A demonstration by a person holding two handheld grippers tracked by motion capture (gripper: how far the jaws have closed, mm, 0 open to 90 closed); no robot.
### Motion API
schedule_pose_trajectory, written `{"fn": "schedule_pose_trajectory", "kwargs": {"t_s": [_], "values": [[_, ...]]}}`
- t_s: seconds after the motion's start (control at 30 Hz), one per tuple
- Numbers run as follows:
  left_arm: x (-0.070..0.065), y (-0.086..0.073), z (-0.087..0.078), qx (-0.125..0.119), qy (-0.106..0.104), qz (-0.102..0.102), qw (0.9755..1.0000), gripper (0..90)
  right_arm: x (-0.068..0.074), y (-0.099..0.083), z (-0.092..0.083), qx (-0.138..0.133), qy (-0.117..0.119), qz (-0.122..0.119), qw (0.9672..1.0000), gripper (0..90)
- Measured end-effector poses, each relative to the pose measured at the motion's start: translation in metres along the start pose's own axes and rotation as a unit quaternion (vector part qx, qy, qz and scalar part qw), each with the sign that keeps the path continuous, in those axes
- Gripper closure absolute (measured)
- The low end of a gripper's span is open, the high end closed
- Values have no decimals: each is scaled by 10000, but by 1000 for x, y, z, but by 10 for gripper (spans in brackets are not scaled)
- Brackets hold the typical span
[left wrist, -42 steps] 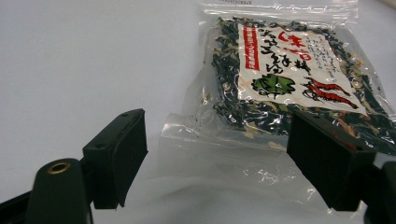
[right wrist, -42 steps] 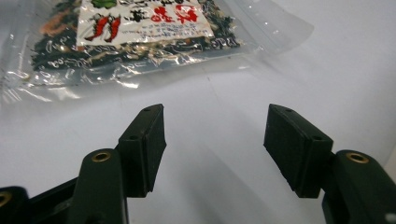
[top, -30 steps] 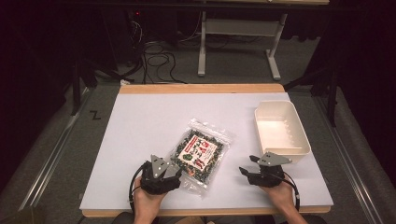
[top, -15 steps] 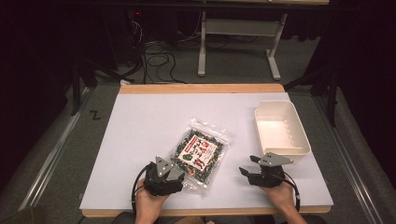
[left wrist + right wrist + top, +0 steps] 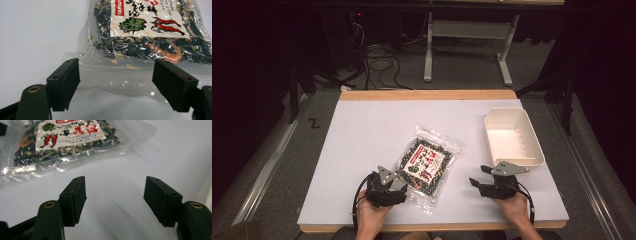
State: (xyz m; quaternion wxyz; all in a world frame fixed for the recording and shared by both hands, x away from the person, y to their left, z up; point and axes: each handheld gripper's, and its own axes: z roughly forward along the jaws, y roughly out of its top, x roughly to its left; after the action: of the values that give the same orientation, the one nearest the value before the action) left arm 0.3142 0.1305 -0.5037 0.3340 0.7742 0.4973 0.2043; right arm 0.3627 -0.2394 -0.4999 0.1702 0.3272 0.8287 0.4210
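Packet: a clear plastic packet of dark dried seaweed with a red-and-white printed label (image 5: 425,164) is seen lying flat on the table, slightly below the centre of the high view and turned at a diagonal. In the left gripper view the packet (image 5: 147,32) is found in the upper right of the frame; in the right gripper view it (image 5: 65,140) is found in the upper left.

Packet edge: the transparent sealed margin at the near end of the packet is seen between the two jaws in the left gripper view, flat on the table surface. Contact between the jaws and the film cannot be told.

Left gripper: the black two-jaw left gripper (image 5: 387,188) is located in the lower left-centre of the high view, just beside the near corner of the packet. Its jaws are spread wide, with nothing clamped.

Right gripper: the black two-jaw right gripper (image 5: 484,185) is located in the lower right of the high view, apart from the packet. Its jaws are spread wide over bare table surface.

Tray: a cream rectangular plastic tray (image 5: 534,150) is placed at the right of the high view, just beyond the right gripper.

Table: a white tabletop with a wooden edge (image 5: 362,125) is seen under all items.
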Motion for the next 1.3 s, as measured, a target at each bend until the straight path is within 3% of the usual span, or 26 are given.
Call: {"fn": "schedule_pose_trajectory", "kwargs": {"t_s": [0.13, 0.27, 0.33, 0.5, 0.6, 0.73, 1.0, 1.1, 1.2, 1.3], "values": [[4, 2, 5, 121, -20, -45, 9999, 218, 0, 12, -3, -22, 88, 48, 9999, 342], [6, 5, 8, 197, -50, -63, 9998, 215, -1, 17, 0, 150, 16, 75, 9999, 351], [6, 4, 8, 206, -26, -12, 9998, 217, -4, 26, 4, 316, -9, 111, 9994, 349], [8, 6, 12, 260, -63, -51, 9996, 210, -5, 43, 12, 378, -26, 82, 9992, 347], [10, 8, 16, 345, -50, -18, 9994, 210, -8, 62, 23, 585, -73, -109, 9982, 347], [12, 8, 18, 391, -40, -50, 9992, 209, -13, 78, 35, 705, -155, -97, 9973, 355], [20, 8, 21, 451, -10, -145, 9989, 210, -26, 102, 49, 872, -327, 38, 9956, 355], [21, 9, 22, 463, -37, -148, 9988, 210, -33, 108, 62, 1053, -276, 228, 9938, 353], [22, 9, 22, 467, -40, -154, 9988, 209, -37, 109, 72, 1301, -315, 266, 9906, 350], [21, 8, 22, 472, -15, -122, 9988, 211, -40, 110, 78, 1387, -310, 390, 9891, 353]]}}
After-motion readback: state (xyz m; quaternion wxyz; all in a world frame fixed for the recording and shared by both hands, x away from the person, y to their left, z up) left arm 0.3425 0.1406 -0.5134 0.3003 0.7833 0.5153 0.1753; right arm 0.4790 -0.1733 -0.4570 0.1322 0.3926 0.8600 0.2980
